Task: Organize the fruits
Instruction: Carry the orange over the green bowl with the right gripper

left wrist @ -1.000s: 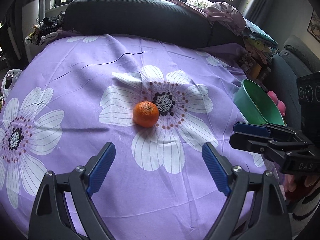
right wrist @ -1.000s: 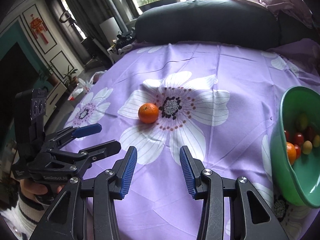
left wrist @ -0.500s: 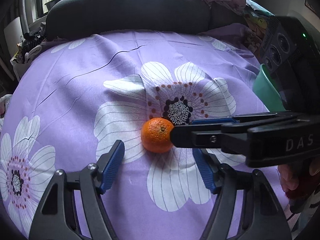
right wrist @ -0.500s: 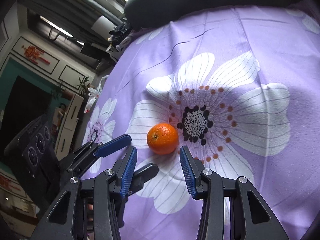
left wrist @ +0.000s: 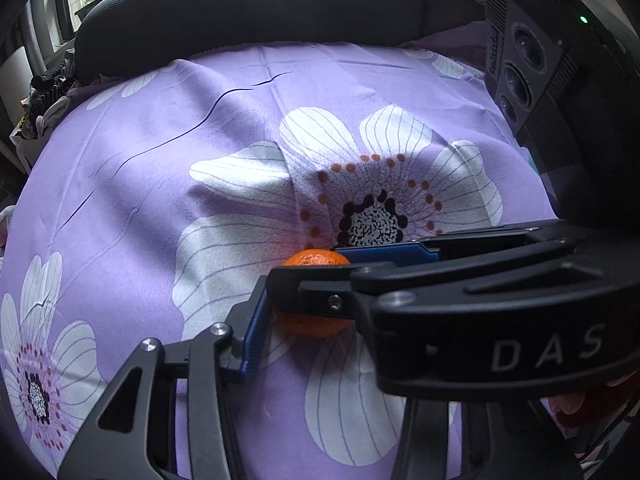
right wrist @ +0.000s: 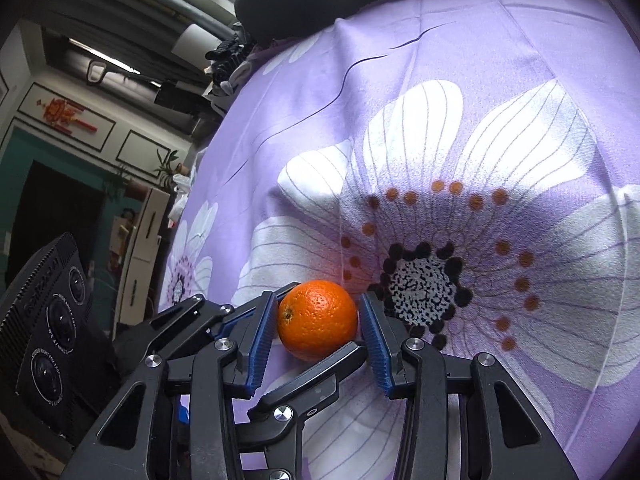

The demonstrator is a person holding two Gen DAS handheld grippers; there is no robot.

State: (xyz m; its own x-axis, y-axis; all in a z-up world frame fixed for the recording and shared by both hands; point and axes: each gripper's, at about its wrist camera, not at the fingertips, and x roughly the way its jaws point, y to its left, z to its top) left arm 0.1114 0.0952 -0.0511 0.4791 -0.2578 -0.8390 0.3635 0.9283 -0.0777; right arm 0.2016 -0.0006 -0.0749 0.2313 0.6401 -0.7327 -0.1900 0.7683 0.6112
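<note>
An orange [right wrist: 317, 320] lies on the purple flowered cloth [right wrist: 460, 92]. My right gripper [right wrist: 318, 332] has its two blue pads on either side of the orange, touching or nearly touching it. In the left wrist view the orange [left wrist: 316, 326] is mostly hidden behind the right gripper's finger [left wrist: 460, 304], which crosses in front. My left gripper [left wrist: 320, 320] is also around the orange: its left pad [left wrist: 256, 332] is close to the fruit, and its right finger is hidden. The left gripper's finger [right wrist: 316, 376] passes under the orange in the right wrist view.
A dark sofa back [left wrist: 248, 4] borders the cloth's far edge. The right gripper's camera housing [left wrist: 560, 92] fills the right of the left wrist view. The left gripper's housing [right wrist: 52, 328] stands at the lower left of the right wrist view. Clutter [right wrist: 228, 60] lies beyond the cloth's left end.
Both grippers have moved forward and down to the orange. The right gripper's jaws have narrowed around it, and the left gripper's jaws have narrowed too. The green bowl is out of view.
</note>
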